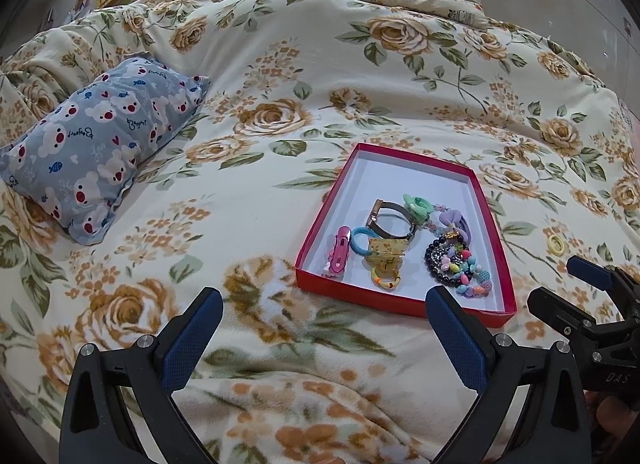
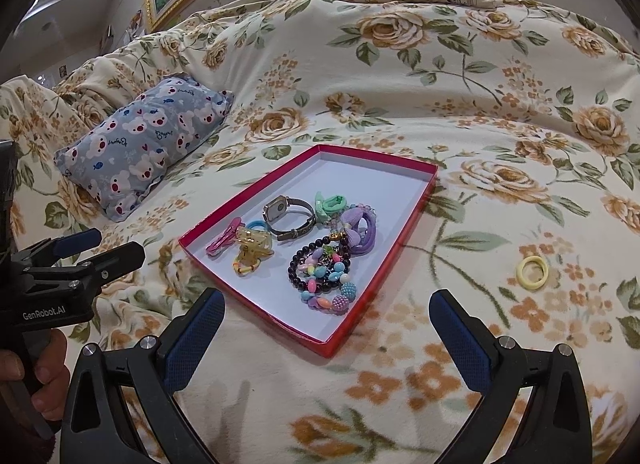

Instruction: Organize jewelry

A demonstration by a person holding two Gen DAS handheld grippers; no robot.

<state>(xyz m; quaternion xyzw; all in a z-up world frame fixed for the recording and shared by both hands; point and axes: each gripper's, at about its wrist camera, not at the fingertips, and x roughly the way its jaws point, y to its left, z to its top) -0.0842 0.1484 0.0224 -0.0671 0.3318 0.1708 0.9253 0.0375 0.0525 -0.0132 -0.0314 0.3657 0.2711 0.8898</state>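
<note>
Both grippers, left and right, are hovering spread, empty; yellow hair tie lying ahead-right of the right one probably needs boxing in the red tray

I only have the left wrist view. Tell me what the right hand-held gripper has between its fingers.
Observer: Nothing. The right hand-held gripper is wide open over the blanket, just short of the red box.
Operator: Describe the watch face. I only see the band.
Observer: The watch has a square, pale face in a gold-toned frame.
Operator: Report what is holding the left hand-held gripper.
Observer: A hand is wrapped around the handle below the left hand-held gripper, which is open.
</note>
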